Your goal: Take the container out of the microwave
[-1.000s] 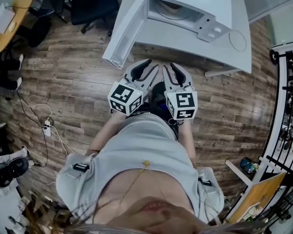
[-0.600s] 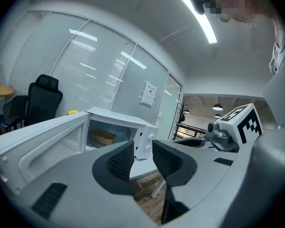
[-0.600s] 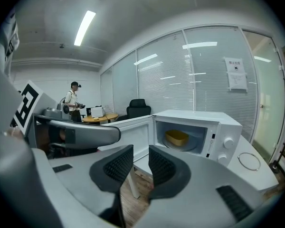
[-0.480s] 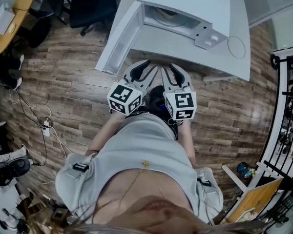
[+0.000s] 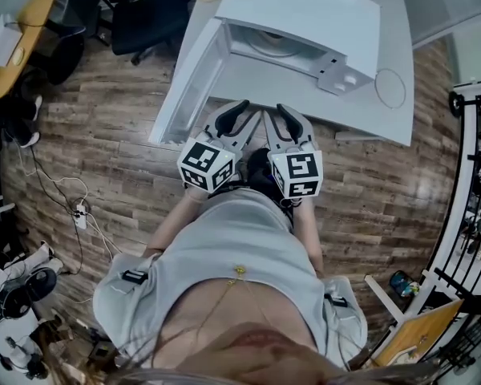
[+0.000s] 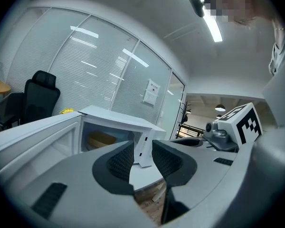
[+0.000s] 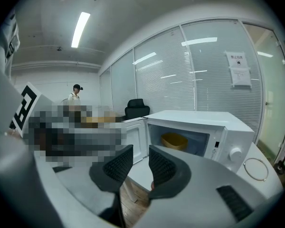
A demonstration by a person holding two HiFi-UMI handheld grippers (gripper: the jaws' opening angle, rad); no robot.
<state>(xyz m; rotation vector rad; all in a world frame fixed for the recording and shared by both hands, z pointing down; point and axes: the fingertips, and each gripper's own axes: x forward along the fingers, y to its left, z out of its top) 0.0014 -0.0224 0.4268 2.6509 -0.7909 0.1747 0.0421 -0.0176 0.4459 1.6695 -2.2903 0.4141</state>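
Container (image 7: 175, 139) inside open microwave (image 7: 199, 118); left gripper (image 6: 142, 155), right gripper (image 7: 140, 161) jaws parted, empty.

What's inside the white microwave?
The microwave has its door open, and a yellow container sits on the floor inside it. Its wall hides whatever it holds, so I can't tell if it's full or empty.

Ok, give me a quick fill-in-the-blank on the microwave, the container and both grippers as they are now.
1. The door of the microwave stands ____.
2. The container inside the microwave is ____ in colour.
3. The jaws of the left gripper and of the right gripper are apart, with ____ between them.
4. The microwave stands on a ____ table.

Missing words: open; yellow; nothing; white.
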